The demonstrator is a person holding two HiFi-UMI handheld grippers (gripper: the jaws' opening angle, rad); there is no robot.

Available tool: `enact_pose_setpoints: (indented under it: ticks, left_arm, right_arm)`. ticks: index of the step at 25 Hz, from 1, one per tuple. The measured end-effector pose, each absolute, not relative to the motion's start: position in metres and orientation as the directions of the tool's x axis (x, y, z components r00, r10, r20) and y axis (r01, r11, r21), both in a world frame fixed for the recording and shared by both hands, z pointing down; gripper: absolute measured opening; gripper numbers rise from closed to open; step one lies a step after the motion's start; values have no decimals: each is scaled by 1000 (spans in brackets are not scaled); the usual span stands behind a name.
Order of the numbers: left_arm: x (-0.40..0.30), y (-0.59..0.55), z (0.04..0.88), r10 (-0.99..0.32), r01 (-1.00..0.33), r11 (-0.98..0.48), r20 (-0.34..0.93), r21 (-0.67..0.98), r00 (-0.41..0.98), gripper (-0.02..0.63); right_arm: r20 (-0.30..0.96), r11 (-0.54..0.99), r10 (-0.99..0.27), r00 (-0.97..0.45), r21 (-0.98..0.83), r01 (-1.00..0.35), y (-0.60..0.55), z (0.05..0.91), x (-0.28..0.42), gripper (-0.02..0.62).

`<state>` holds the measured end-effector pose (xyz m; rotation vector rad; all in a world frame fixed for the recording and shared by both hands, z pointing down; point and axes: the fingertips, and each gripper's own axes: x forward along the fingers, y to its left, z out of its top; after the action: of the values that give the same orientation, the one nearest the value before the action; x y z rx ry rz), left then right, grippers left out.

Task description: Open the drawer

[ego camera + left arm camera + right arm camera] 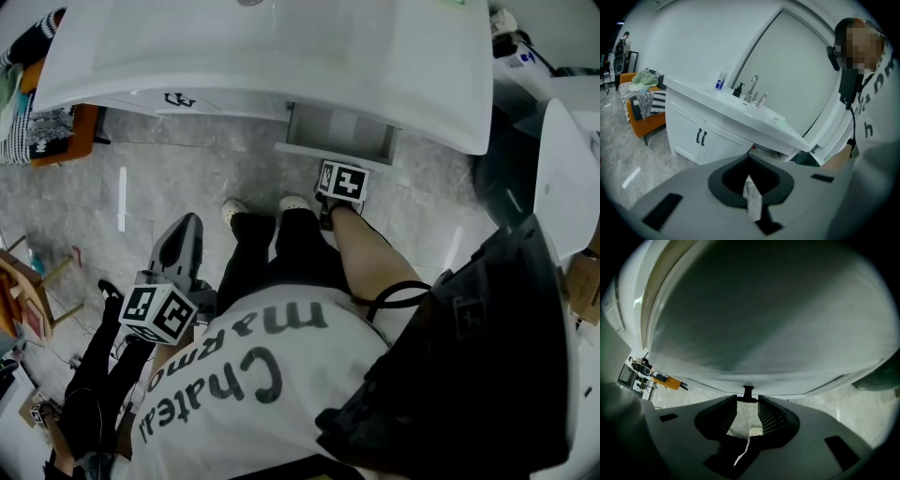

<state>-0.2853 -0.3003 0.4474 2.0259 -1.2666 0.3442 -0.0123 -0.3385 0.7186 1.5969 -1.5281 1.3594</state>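
The drawer (342,131) stands partly pulled out from under the white sink cabinet (281,56), right of center in the upper part of the head view, its grey inside showing. The right gripper (747,401) points down at the drawer's front, its jaws partway closed and clamped on the small black handle (748,391) at their tips. The left gripper (750,180) hangs at the lower left, well apart from the drawer, its jaws closed together and empty. Two black cabinet door handles (700,137) show in the left gripper view.
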Motion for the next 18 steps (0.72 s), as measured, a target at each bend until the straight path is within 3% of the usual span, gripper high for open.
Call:
enact_pose_setpoints:
  ticks: [18]
  left_arm:
    - [-322,-317,449,-602,-831,-356,575,427,554,8]
  right_arm:
    - [910,-238,-396,-124,-232,-943,-301,723,-24,146]
